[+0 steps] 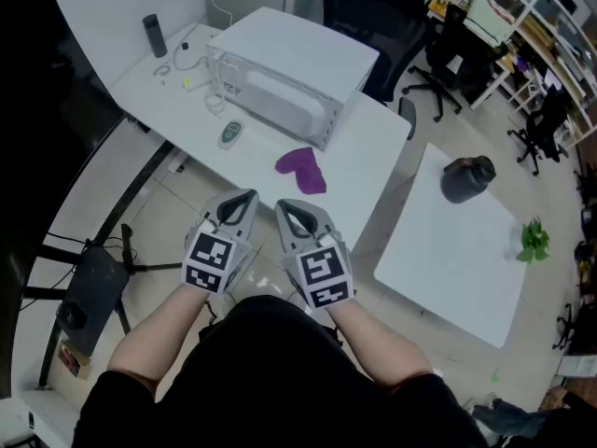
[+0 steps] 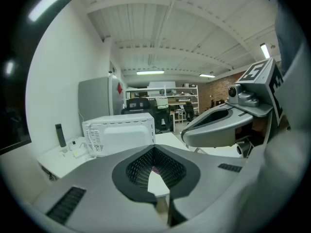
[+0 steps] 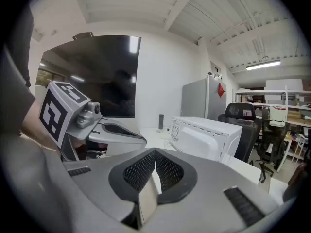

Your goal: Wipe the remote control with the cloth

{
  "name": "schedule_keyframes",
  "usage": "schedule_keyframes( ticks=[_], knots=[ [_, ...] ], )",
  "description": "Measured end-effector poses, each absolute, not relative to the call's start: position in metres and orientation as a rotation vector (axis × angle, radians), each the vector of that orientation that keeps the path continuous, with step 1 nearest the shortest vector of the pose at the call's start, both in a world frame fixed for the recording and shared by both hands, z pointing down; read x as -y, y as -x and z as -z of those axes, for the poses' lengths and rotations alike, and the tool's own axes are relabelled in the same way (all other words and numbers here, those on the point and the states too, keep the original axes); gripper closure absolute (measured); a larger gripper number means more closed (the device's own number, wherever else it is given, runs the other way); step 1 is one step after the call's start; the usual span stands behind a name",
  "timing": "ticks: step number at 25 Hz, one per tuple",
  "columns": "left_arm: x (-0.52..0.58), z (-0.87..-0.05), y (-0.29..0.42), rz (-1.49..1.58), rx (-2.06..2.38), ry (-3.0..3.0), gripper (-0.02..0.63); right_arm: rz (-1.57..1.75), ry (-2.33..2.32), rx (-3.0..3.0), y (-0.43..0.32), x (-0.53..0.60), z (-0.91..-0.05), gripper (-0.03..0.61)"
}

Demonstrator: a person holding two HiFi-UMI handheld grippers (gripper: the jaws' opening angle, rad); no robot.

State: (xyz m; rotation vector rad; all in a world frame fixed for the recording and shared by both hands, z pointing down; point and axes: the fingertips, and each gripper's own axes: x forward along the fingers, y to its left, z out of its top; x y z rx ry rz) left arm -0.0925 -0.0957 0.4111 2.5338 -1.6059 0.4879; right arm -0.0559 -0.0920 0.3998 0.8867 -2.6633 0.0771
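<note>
A purple cloth (image 1: pixel 302 169) lies crumpled on the white table (image 1: pixel 373 147), in front of the microwave. The grey-and-white remote control (image 1: pixel 230 134) lies to its left, near the table's front edge. Both grippers hang side by side in front of the table, over the floor, short of the cloth. My left gripper (image 1: pixel 246 197) is shut and holds nothing, and a sliver of purple cloth (image 2: pixel 155 169) shows past its jaws. My right gripper (image 1: pixel 283 205) is shut and empty too. Each gripper view shows the other gripper alongside.
A white microwave (image 1: pixel 284 77) stands at the back of the table with cables and a dark cylinder (image 1: pixel 154 35) to its left. A second white table (image 1: pixel 457 250) at the right bears a black kettle (image 1: pixel 466 177) and a small green plant (image 1: pixel 534 241). Office chairs stand behind.
</note>
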Motion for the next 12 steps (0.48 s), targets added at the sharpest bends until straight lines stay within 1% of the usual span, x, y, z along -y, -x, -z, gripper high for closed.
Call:
schedule_keyframes(
  ticks=[6,10,11,12],
  knots=[
    [0.109,-0.417,0.079,-0.474,1.634,-2.49,0.612,-0.071,-0.822,2.676,0.042,0.098,-0.404,0.56],
    [0.122,-0.433,0.084,-0.484,1.676,-2.389,0.612,-0.071,-0.746,2.687,0.036,0.101,-0.41,0.56],
    [0.126,-0.438,0.088,-0.488,1.69,-2.357,0.606,-0.073,-0.728,2.687,0.036,0.103,-0.412,0.56],
    [0.13,-0.443,0.094,-0.492,1.701,-2.325,0.583,-0.078,-0.714,2.686,0.036,0.105,-0.415,0.56]
  ],
)
